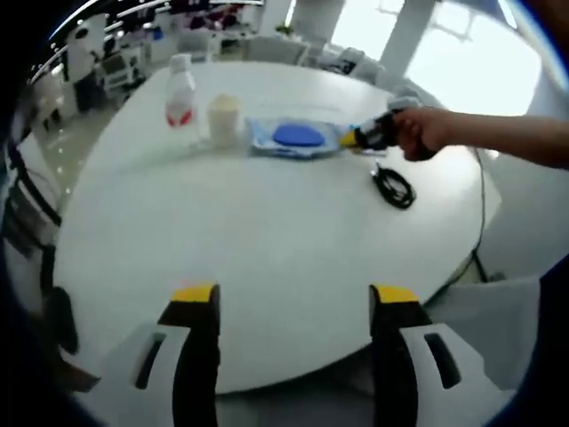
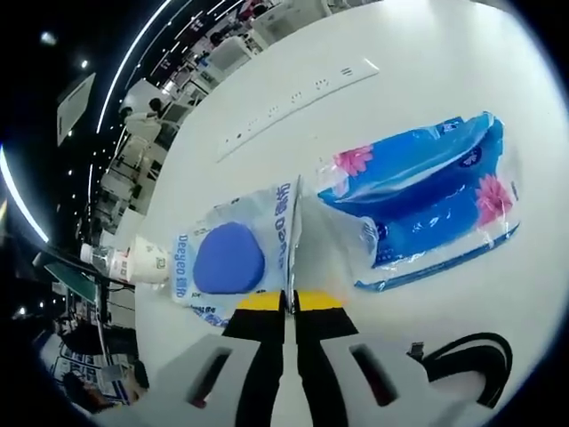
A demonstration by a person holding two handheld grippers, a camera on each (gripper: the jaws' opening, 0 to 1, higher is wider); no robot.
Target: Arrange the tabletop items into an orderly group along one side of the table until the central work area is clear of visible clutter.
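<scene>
A wet-wipe pack [image 2: 229, 258] with a round blue lid lies flat on the white table [image 2: 462, 71]. My right gripper [image 2: 289, 301] is shut on its thin edge seam. In the left gripper view the same pack [image 1: 293, 138] lies at the far side, with a person's hand holding the right gripper [image 1: 369, 138] at the pack's right end. A blue tissue pack [image 2: 427, 200] with pink flowers lies just right of the wipes. Left of the wipes stand a clear bottle [image 1: 180, 93] with a red label and a white cup [image 1: 224, 116]. My left gripper [image 1: 295, 298] hovers open over the near table edge.
A coiled black cable [image 1: 394, 187] lies near the right gripper, also at the lower right [image 2: 471, 360]. A white power strip [image 2: 298, 98] lies beyond the packs. Chairs and desks surround the round table [image 1: 267, 231], whose near half is bare.
</scene>
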